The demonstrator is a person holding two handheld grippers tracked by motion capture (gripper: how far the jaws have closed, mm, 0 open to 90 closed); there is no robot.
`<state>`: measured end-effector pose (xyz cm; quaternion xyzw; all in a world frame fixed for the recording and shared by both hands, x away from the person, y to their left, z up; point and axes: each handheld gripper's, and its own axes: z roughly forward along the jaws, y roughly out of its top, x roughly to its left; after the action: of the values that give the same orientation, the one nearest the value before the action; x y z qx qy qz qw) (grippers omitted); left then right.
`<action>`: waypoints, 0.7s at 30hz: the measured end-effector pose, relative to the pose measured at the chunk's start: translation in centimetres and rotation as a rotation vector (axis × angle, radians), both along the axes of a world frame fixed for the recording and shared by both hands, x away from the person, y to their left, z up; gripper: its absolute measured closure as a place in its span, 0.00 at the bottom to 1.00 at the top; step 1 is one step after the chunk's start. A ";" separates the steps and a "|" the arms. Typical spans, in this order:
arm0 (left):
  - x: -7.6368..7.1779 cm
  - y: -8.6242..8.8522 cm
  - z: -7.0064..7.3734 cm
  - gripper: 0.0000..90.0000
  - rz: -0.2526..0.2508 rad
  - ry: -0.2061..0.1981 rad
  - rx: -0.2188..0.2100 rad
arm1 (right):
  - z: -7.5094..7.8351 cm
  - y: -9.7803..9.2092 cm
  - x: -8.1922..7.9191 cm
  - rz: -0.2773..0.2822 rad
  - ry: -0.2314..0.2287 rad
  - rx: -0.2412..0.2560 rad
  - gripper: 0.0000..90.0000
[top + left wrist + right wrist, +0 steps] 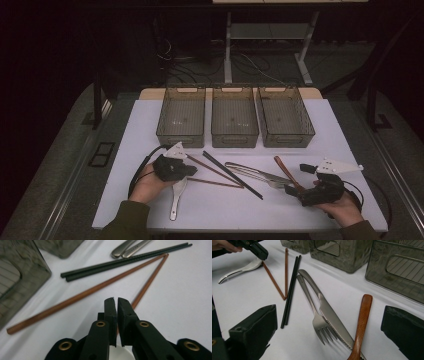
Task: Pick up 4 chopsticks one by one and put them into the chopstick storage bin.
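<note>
My left gripper (192, 170) is shut and hovers low over the bowl end of a white spoon (176, 195), where two brown chopsticks (82, 296) meet. Its jaws (115, 300) show only a thin slit between them, with nothing clearly held. A pair of black chopsticks (232, 175) lies just right of the brown ones. My right gripper (329, 312) stands wide open. Between its jaws lie a steel fork (317, 320), a steel knife (337, 327) and a wooden-handled utensil (362, 322). That gripper (297, 179) sits at the table's front right.
Three smoke-grey bins (181, 117) (234, 117) (285, 117) stand in a row at the back of the white table (225, 210). Beyond the table are a dark floor, cables and a desk frame (229, 55).
</note>
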<state>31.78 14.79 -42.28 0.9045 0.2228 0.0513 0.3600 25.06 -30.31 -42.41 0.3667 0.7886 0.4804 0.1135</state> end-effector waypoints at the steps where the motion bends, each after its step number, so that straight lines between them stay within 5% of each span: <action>1: -0.3 0.0 -0.1 0.96 0.004 0.011 0.007 | 0.0 0.0 0.0 0.000 0.000 0.000 0.01; 12: -4.5 0.2 -0.5 0.98 -0.008 0.060 0.025 | 0.1 0.0 -0.1 -0.002 -0.004 0.001 0.01; 16: -5.8 0.8 -0.6 0.98 -0.025 0.070 0.063 | 0.0 -0.1 -0.1 -0.008 0.000 0.003 0.01; 21: -7.2 2.0 -0.5 0.98 0.017 0.086 0.056 | 0.0 -0.1 -0.1 -0.006 -0.002 0.002 0.01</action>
<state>24.56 16.81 -42.78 0.9136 0.2443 0.0219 0.3243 24.99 -30.37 -42.37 0.3688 0.7867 0.4814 0.1155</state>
